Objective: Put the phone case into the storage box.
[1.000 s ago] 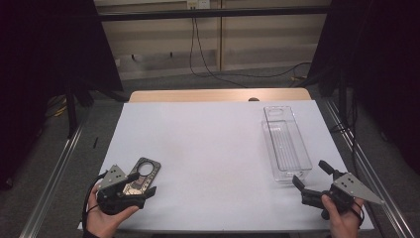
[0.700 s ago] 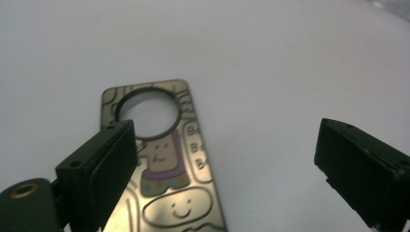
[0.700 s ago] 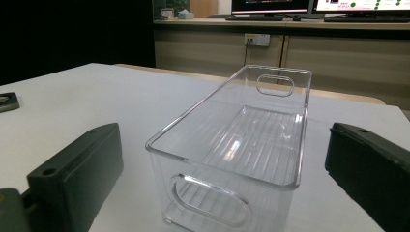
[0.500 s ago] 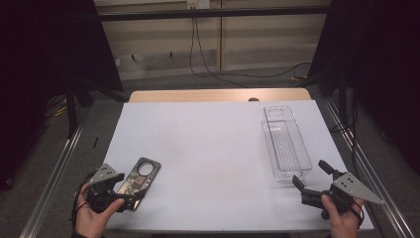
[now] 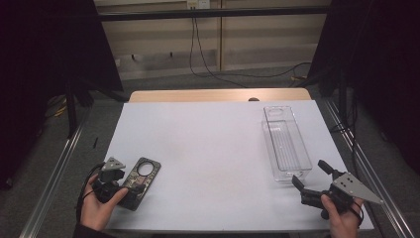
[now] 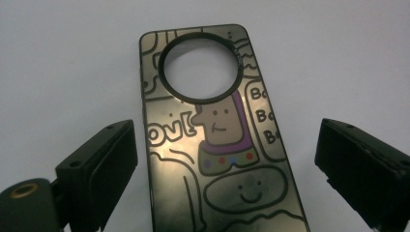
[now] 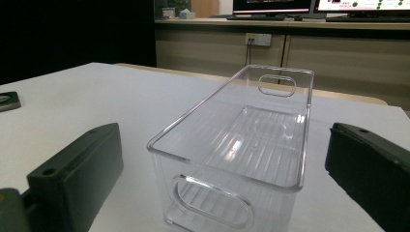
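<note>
Apparently to free it, we had just been opening our left gripper (image 6: 222, 164) around the dark cartoon-printed phone case (image 6: 212, 135), lying flat on the white desk (image 5: 208, 144), untouched.

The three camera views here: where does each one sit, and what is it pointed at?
High view: above the person's side, looking forward and down on the table; both hands, left gripper, right gripper.
Left gripper view: on that gripper, over the phone case; open jaws.
Right gripper view: low, facing the clear bin; open jaws.
Shared: high view shows case and bin too.
</note>
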`<state>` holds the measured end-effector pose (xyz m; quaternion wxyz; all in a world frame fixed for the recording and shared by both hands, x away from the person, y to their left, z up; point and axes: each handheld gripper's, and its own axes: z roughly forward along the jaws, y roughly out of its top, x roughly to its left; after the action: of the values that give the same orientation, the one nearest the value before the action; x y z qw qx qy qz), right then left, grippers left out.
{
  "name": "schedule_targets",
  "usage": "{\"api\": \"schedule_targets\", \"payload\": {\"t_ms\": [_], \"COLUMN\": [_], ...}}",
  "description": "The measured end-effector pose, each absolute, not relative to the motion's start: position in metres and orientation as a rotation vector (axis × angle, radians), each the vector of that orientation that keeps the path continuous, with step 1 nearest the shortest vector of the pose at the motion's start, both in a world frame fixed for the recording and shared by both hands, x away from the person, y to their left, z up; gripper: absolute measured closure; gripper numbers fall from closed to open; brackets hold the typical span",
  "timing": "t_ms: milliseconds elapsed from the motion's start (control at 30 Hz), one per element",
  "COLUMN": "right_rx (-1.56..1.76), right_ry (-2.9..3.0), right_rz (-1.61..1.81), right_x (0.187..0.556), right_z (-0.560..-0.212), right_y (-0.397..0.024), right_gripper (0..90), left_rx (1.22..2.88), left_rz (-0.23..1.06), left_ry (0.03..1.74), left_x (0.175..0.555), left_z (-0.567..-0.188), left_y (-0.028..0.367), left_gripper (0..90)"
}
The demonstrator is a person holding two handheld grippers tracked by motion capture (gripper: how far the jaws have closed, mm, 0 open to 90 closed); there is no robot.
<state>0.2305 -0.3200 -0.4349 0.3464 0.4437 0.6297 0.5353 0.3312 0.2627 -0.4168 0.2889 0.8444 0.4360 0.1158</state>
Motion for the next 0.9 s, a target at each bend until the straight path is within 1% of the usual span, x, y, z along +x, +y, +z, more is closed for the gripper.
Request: {"api": "schedule_targets", "payload": {"t_ms": [200, 333, 400, 500, 667, 767, 833, 900], "right_rx": [1.152, 1.154, 1.151, 1.154, 1.153, 1.151, 1.153, 1.152], "right_ry": [1.633, 1.633, 1.634, 1.634, 1.635, 1.636, 1.636, 1.637], "right_rz": [1.389, 1.39, 1.389, 1.39, 1.389, 1.389, 1.389, 1.389], "right_x": [0.231, 0.231, 0.231, 0.231, 0.231, 0.231, 0.231, 0.231], "right_z": [-0.435, -0.435, -0.435, -0.435, -0.435, -0.435, -0.435, -0.435], "right_y": [-0.32, -0.32, -0.32, -0.32, -0.32, -0.32, -0.32, -0.32], "right_gripper": [0.0, 0.0, 0.0, 0.0, 0.0, 0.0, 0.0, 0.0], "left_rx": [2.307, 2.356, 2.364, 2.389, 2.393, 2.448, 2.462, 2.465], "left_rz": [0.254, 0.214, 0.194, 0.167, 0.189, 0.22, 0.236, 0.237], "left_ry": [1.184, 1.251, 1.258, 1.254, 1.261, 1.204, 1.207, 1.205], "left_x": [0.344, 0.35, 0.352, 0.355, 0.355, 0.353, 0.353, 0.353], "left_z": [-0.421, -0.428, -0.43, -0.432, -0.434, -0.436, -0.437, -0.437], "left_y": [0.259, 0.254, 0.253, 0.253, 0.25, 0.247, 0.244, 0.244], "left_gripper": [6.2, 6.1, 5.0, 5.6, 3.7, 1.9, 0.0, 0.0]}}
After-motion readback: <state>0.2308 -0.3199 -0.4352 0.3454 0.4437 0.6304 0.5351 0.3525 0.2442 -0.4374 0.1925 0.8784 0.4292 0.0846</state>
